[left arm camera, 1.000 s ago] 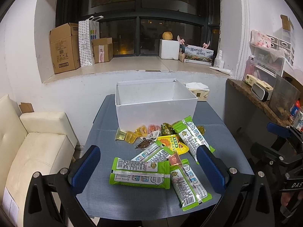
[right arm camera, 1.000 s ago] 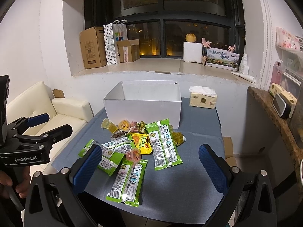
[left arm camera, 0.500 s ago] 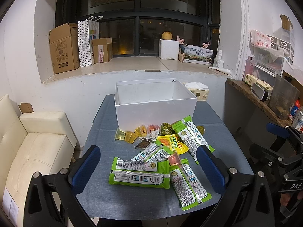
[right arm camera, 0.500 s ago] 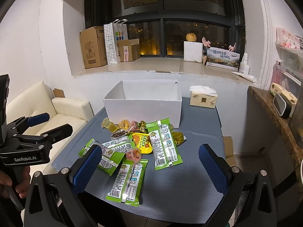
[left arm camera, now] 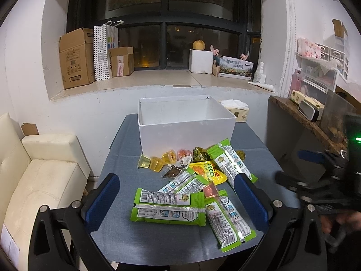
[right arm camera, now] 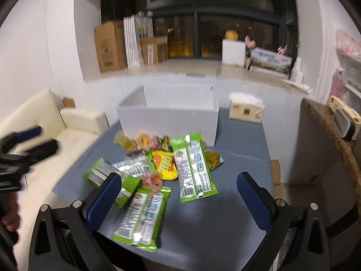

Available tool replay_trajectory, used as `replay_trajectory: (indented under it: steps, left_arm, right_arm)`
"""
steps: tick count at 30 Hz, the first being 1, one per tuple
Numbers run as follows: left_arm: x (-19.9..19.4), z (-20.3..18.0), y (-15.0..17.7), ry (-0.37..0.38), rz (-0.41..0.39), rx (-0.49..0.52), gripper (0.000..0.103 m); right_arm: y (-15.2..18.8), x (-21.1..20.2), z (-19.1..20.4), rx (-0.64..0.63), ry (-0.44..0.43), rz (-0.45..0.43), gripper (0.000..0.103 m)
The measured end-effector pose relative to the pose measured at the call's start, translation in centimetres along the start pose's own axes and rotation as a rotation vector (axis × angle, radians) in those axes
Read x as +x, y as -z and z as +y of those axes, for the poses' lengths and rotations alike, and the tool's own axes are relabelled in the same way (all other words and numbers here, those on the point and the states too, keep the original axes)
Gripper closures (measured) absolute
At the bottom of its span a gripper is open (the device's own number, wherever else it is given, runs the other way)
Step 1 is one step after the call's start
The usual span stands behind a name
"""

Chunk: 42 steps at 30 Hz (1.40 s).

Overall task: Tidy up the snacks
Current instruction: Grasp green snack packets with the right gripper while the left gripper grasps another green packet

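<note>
Snack packets [left arm camera: 168, 207] lay heaped on the table [left arm camera: 126, 237] just in front of the white box [left arm camera: 187, 127], which looked empty, presumably the destination; left gripper [left arm camera: 178, 199] and right gripper [right arm camera: 178, 199] hovered short of the heap, jaws apart, nothing held.
</note>
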<state>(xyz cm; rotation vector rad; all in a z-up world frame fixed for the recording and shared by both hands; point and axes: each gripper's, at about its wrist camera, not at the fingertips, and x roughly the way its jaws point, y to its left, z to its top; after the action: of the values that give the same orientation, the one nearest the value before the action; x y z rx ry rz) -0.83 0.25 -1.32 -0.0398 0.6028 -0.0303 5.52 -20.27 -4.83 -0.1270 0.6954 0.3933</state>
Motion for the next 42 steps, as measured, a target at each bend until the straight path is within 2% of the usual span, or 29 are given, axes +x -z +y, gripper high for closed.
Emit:
replay_trajectory:
  steps: [4, 8, 12, 16, 18, 19, 20, 23, 32, 36, 42]
  left_arm:
    - [0.3, 0.7, 1.0, 0.007, 0.006, 0.015, 0.0]
    - [0.7, 1.6, 2.2, 0.005, 0.024, 0.036, 0.0]
    - [1.4, 3.0, 3.5, 0.002, 0.058, 0.045, 0.0]
    - [2.2, 4.4, 4.6, 0.019, 0.095, 0.0, 0.0]
    - [2.4, 4.7, 5.0, 0.028, 0.102, -0.016, 0.0]
    - [2.5, 4.7, 5.2, 0.029, 0.106, -0.016, 0.0]
    - [2.6, 4.7, 5.3, 0.029, 0.107, -0.013, 0.0]
    - [3.0, 4.6, 5.5, 0.032, 0.12, -0.003, 0.0]
    - [4.7, 3.1, 5.9, 0.122, 0.156, 0.047, 0.0]
    - [7.3, 2.1, 6.0, 0.175, 0.175, 0.2, 0.0]
    - [11.7, 1.2, 6.0, 0.292, 0.243, 0.541, 0.0]
  right_arm:
    - [0.3, 6.3, -0.5, -0.051, 0.013, 0.082, 0.0]
    - [0.3, 11.6, -1.6, -0.037, 0.017, 0.148, 0.0]
    - [-0.1, 14.6, -2.1, -0.043, 0.028, 0.172, 0.0]
    - [-0.3, 16.9, -2.2, -0.056, 0.042, 0.212, 0.0]
    - [-0.1, 17.8, -2.2, -0.058, 0.042, 0.242, 0.006]
    - [-0.1, 18.1, -2.3, -0.056, 0.032, 0.251, 0.02]
    - [0.0, 18.1, -2.3, -0.046, 0.015, 0.251, 0.026]
    - [0.4, 17.6, -2.8, -0.02, -0.022, 0.242, 0.029]
    - [0.6, 13.8, -4.1, 0.028, -0.033, 0.169, 0.031]
    - [1.2, 11.3, -5.0, 0.061, -0.055, 0.135, 0.031]
    - [3.0, 6.8, -4.4, 0.073, -0.099, 0.099, 0.031]
